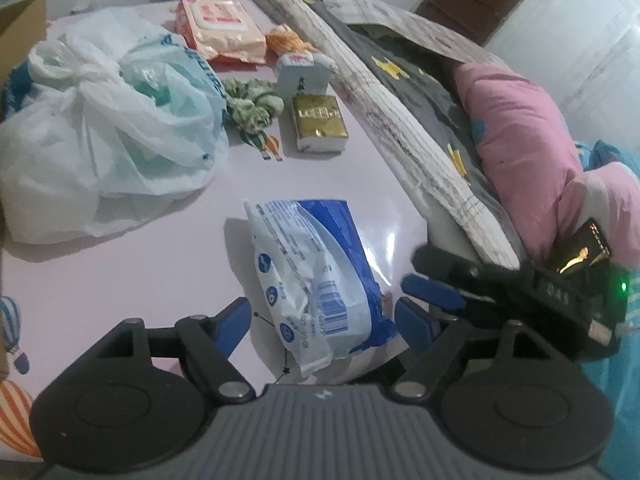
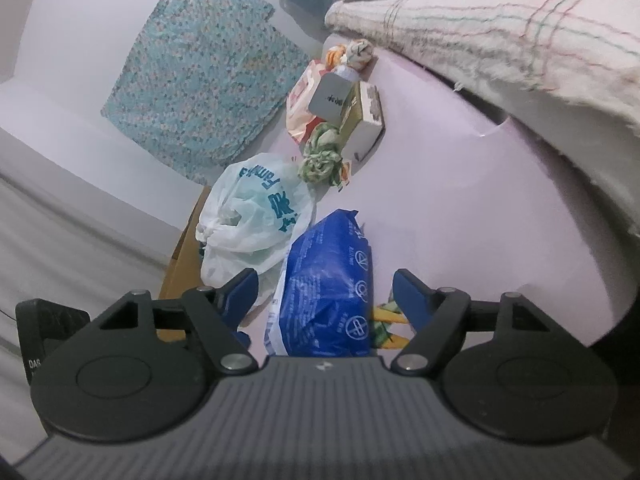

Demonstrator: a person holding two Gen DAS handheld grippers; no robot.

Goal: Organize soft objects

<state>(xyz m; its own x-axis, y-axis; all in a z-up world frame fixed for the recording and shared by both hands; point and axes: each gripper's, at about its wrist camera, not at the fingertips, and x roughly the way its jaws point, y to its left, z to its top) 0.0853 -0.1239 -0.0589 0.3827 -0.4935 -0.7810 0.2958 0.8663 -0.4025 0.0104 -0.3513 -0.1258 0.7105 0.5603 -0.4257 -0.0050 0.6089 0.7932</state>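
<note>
A blue and white soft pack [image 1: 316,280] rests on the pink sheet [image 1: 120,280]. My left gripper [image 1: 324,324] is open, one blue finger on each side of the pack's near end, neither pad pressing it. My right gripper [image 1: 436,296] comes in from the right, close to the pack's right side. In the right wrist view the same pack [image 2: 328,280] lies between the right gripper's [image 2: 326,296] open fingers, with a gap on both sides. Further back lie a green cloth bundle [image 1: 252,108], a gold tissue pack [image 1: 318,124] and a pink wipes pack [image 1: 224,28].
Knotted white plastic bags [image 1: 112,128] take up the left of the sheet. A rolled checked blanket [image 1: 400,120] and a pink quilt [image 1: 520,152] border the right side. A cardboard box [image 2: 184,260] stands beyond the bags, and a small grey pack [image 1: 302,72] sits behind the gold one.
</note>
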